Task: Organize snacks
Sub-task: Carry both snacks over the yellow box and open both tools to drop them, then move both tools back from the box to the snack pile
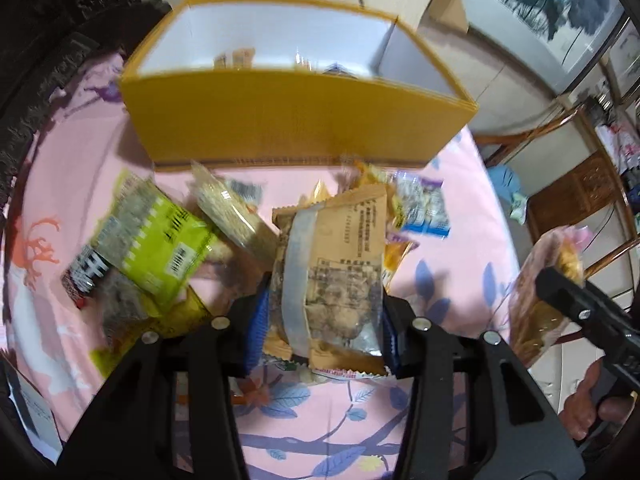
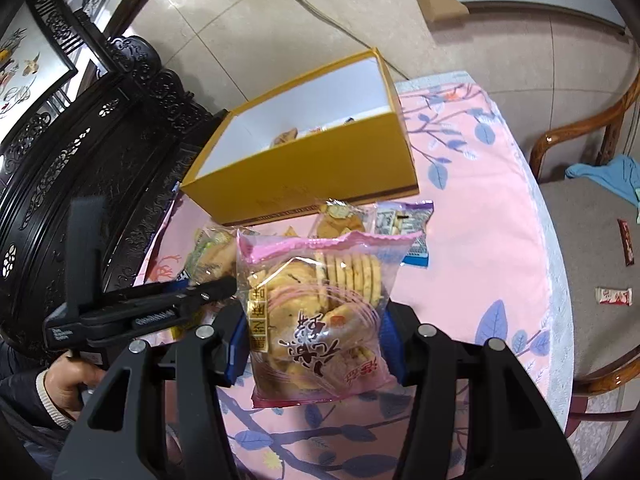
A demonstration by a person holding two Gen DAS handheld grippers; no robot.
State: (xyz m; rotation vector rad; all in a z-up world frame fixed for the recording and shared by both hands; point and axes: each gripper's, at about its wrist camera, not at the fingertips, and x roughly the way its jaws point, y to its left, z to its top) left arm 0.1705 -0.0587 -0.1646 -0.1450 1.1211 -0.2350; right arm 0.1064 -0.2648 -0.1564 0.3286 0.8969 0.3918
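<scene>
My left gripper (image 1: 322,320) is shut on a brown snack packet (image 1: 336,272) with a clear window, held above the pile of snacks. My right gripper (image 2: 314,336) is shut on a pink bag of round crackers (image 2: 320,312). A yellow box (image 1: 296,124) with a white inside stands open behind the pile, with a few snacks in it; it also shows in the right wrist view (image 2: 312,168). A green packet (image 1: 160,240), a clear packet of pale crackers (image 1: 232,212) and a blue-and-white packet (image 1: 424,208) lie on the cloth.
A pink floral tablecloth (image 2: 480,264) covers the round table. A dark carved cabinet (image 2: 80,160) stands at the left. A wooden chair (image 2: 580,240) with a blue cloth and two small red-and-white wrappers is at the right. The other gripper (image 1: 584,312) appears at the right edge of the left wrist view.
</scene>
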